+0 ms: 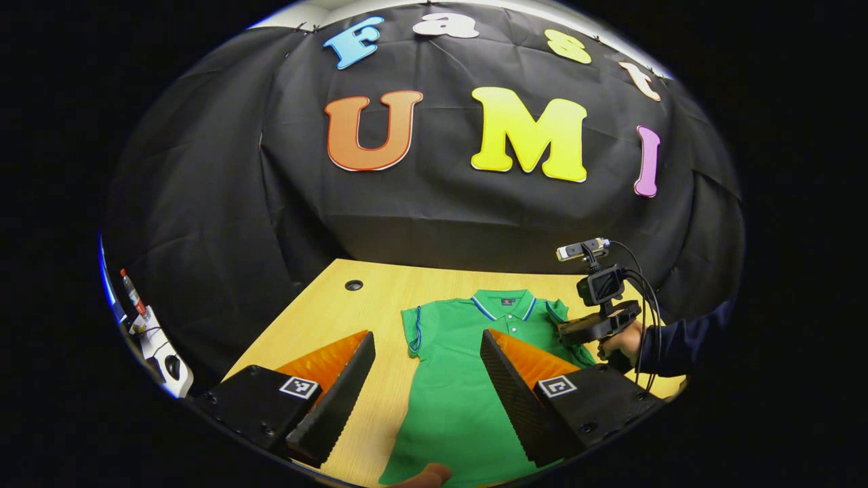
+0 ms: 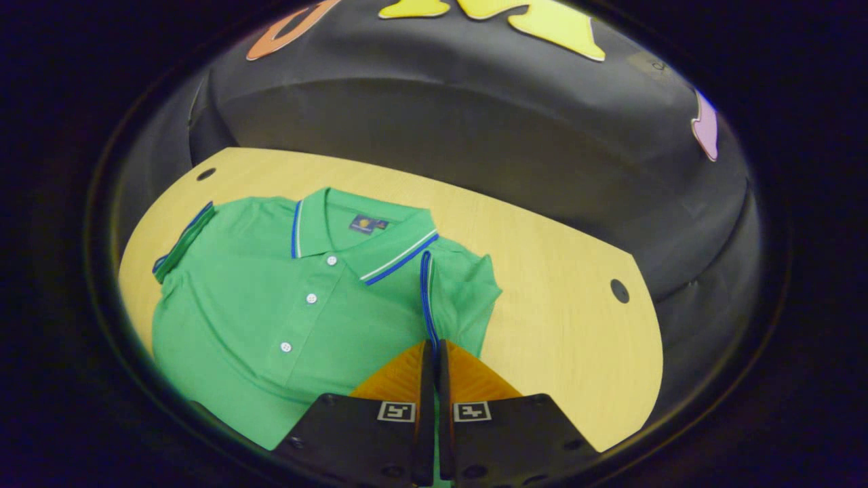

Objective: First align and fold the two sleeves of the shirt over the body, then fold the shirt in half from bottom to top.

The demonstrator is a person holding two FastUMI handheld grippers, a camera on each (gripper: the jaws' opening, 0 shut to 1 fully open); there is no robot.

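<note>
A green polo shirt [image 2: 271, 305] lies flat, front up, on the light wooden table [image 2: 563, 298], its collar [image 2: 363, 237] toward the black cloth wall and its hem toward the near edge. In the right gripper view, the right gripper [image 2: 434, 349] has its 2 fingers pressed together with only a thin slit between them, pinching the blue-trimmed edge of the shirt's sleeve [image 2: 461, 298]; that sleeve's cuff line runs straight up from the fingertips toward the collar, and the sleeve cloth is gathered and lifted a little beside the body of the shirt. The other sleeve [image 2: 183, 240] lies spread out flat on the table on the far side of the placket, where 3 white buttons [image 2: 311, 298] show in a row. In the left gripper view, the left gripper [image 1: 427, 342] hangs above the shirt's lower body with its 2 fingers spread wide apart, holding nothing; the green cloth shows between and under them. Farther off in that view, a hand [image 1: 620, 342] in a dark sleeve holds the right gripper at the shirt's shoulder, with a small camera and cables mounted on top. A round cable hole [image 1: 353, 285] sits in the table near the far corner.
</note>
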